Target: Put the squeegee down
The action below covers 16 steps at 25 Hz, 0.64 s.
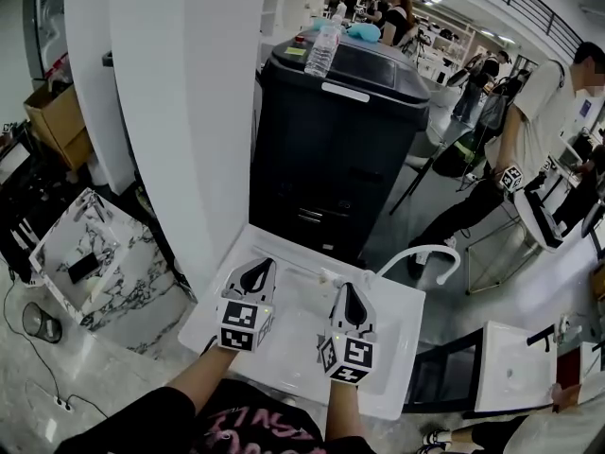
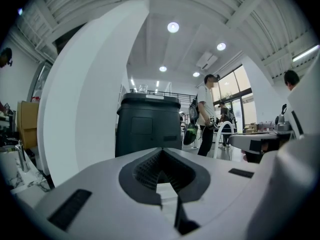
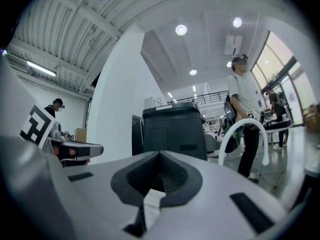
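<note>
Closed, empty: left tongs [image 1: 259, 268], right tongs [image 1: 351, 293]; level over white basin [image 1: 402, 348], pointing toward black cabinet [image 1: 331, 149]

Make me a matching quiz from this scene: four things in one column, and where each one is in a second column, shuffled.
Things
1. clear plastic bottle
2. white curved faucet
3. brown cardboard box
4. left gripper

Places
A. far left, beyond the white pillar
B. over the white rectangular basin, fingers shut
C. on top of the tall black cabinet
D. at the basin's far right edge

Pairs: 1-C, 2-D, 3-A, 4-B
</note>
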Tool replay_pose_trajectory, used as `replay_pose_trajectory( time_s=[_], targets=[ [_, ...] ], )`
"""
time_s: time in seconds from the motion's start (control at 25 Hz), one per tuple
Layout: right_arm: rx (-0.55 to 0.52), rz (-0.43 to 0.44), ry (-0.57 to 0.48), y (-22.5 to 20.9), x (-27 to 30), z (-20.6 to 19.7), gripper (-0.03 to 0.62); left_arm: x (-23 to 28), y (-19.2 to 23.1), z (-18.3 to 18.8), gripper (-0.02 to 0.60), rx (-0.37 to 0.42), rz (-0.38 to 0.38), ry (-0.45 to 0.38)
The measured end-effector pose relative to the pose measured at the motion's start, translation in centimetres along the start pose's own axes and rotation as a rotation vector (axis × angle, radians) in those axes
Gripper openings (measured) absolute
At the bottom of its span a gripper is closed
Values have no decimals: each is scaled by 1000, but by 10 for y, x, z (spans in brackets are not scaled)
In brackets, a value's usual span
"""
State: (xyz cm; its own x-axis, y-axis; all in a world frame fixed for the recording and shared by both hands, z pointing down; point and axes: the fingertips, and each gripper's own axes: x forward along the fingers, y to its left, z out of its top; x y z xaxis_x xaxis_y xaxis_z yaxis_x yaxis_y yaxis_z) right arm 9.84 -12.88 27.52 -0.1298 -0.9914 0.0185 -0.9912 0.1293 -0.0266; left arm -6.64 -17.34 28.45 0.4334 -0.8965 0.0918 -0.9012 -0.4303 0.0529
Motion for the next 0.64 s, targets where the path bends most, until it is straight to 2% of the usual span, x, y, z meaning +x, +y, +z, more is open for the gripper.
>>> replay_pose_trajectory(
  time_s=[0.64],
  targets=[
    [29, -20, 1, -11, 10, -5, 20, 12, 4, 1, 9, 18, 11, -24]
  ],
)
